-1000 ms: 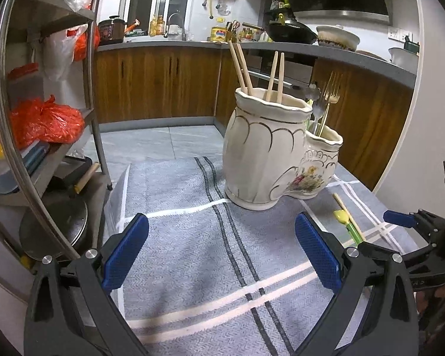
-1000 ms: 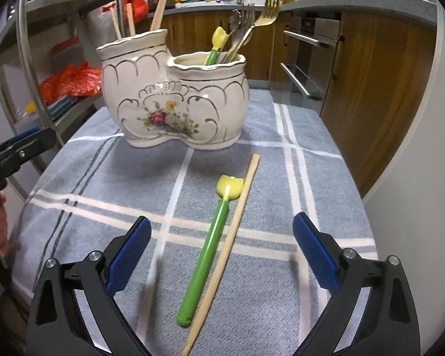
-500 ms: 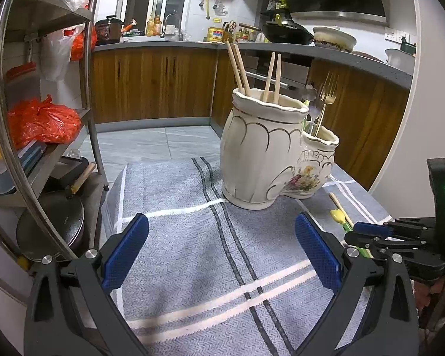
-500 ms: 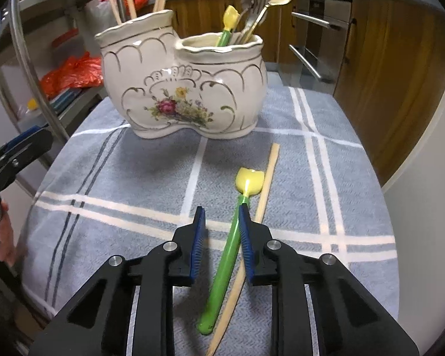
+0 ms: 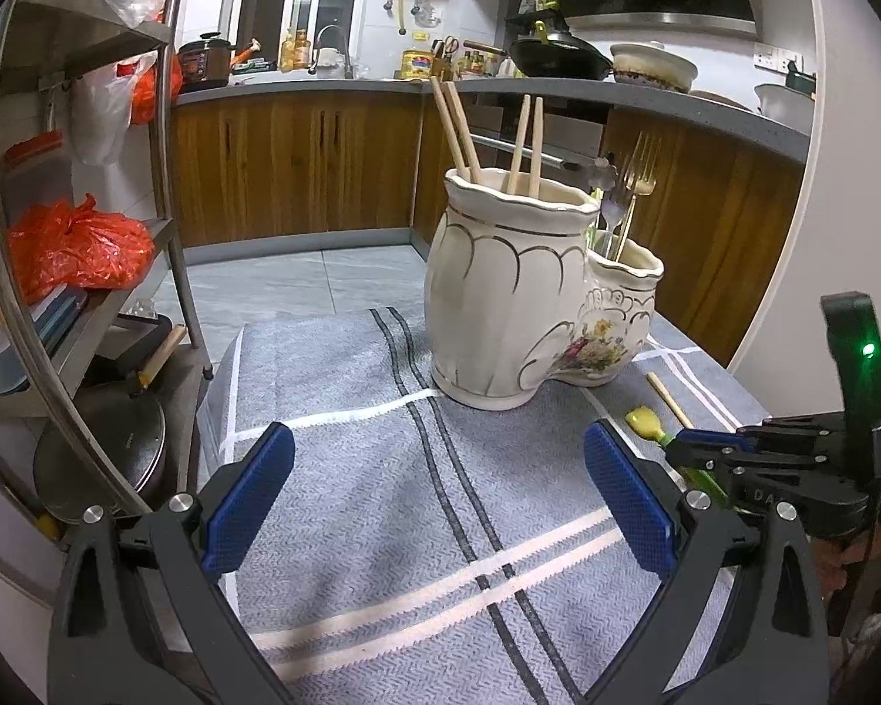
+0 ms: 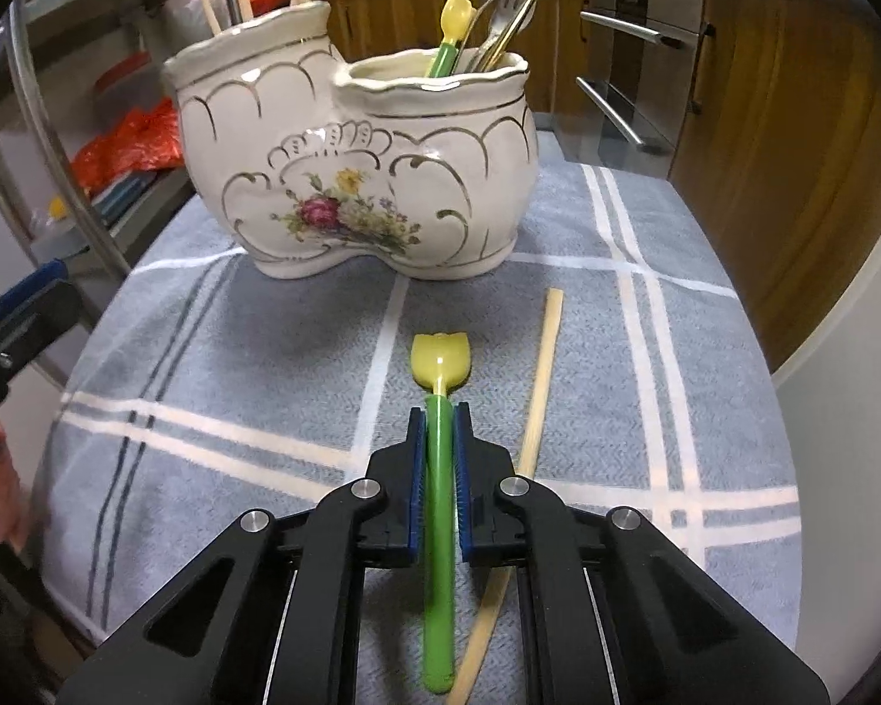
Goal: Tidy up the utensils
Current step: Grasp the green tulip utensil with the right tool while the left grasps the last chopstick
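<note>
Green-handled spoon (image 6: 439,505) gripped — pick-up in hand.
Right tongs (image 6: 439,458) just closed on it; left tongs (image 5: 440,493) gape empty — next, lift toward the ceramic holder's (image 6: 352,176) fork side.

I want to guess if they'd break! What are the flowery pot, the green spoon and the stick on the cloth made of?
Pot: likely glazed ceramic; glossy cream, gold lines, painted flowers.
Spoon: probably plastic; smooth, bright green with a yellow tulip end.
Stick: looks like bare wood or bamboo; pale, matt.

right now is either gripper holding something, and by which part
The right gripper, jaws just closed, clamps the green tulip-tipped utensil by its green stem just below the yellow head. The left gripper is open and holds nothing.
</note>
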A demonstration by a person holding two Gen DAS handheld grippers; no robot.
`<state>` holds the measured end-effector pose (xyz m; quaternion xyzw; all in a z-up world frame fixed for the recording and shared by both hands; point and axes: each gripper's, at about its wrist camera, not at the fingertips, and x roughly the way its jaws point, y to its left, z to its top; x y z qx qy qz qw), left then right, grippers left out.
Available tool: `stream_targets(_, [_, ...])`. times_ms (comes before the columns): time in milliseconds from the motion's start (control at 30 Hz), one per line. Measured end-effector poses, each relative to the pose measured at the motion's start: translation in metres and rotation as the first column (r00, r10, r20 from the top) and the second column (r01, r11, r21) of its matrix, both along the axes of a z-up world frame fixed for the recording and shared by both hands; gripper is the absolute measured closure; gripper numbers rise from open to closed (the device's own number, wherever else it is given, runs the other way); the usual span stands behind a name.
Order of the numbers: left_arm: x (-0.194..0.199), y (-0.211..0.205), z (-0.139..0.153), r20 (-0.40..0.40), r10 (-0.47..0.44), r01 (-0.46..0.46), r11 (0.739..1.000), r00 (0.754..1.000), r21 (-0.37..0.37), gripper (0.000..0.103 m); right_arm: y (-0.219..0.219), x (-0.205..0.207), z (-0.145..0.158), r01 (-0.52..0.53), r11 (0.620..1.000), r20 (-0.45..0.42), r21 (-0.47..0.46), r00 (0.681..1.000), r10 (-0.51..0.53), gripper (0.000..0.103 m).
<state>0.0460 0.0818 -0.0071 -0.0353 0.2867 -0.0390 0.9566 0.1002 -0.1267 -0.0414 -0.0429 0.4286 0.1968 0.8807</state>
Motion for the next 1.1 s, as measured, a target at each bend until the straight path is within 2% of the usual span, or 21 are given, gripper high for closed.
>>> stream_targets(267, [0.0, -0.02, 0.003, -0.014, -0.032, 0.033, 0.999, 0.999, 0.041, 0.006, -0.023, -0.021, 0.034, -0.006, 0.996, 0.15, 0.09, 0.989, -0.007, 0.093])
stream_targets(433, [-0.001, -0.034, 0.003, -0.033, -0.051, 0.053, 0.997, 0.998, 0.052, 0.006, -0.053, -0.034, 0.054, 0.012, 0.989, 0.267, 0.148, 0.962, -0.052, 0.093])
stream_targets(600, [0.001, -0.055, -0.001, -0.063, -0.078, 0.082, 0.994, 0.995, 0.067, 0.006, -0.081, -0.04, 0.067, 0.018, 0.979, 0.341, 0.204, 0.936, -0.088, 0.093])
stream_targets(900, [0.02, -0.121, -0.01, -0.186, -0.202, 0.207, 0.978, 0.962, 0.011, 0.009, -0.112, -0.035, 0.07, 0.048, 0.965, 0.349, 0.258, 0.927, -0.139, 0.093])
stream_targets(1100, [0.027, -0.164, -0.02, -0.25, -0.228, 0.25, 0.967, 0.941, 0.058, 0.027, -0.125, -0.037, 0.064, 0.042, 0.962, 0.344, 0.27, 0.929, -0.138, 0.093])
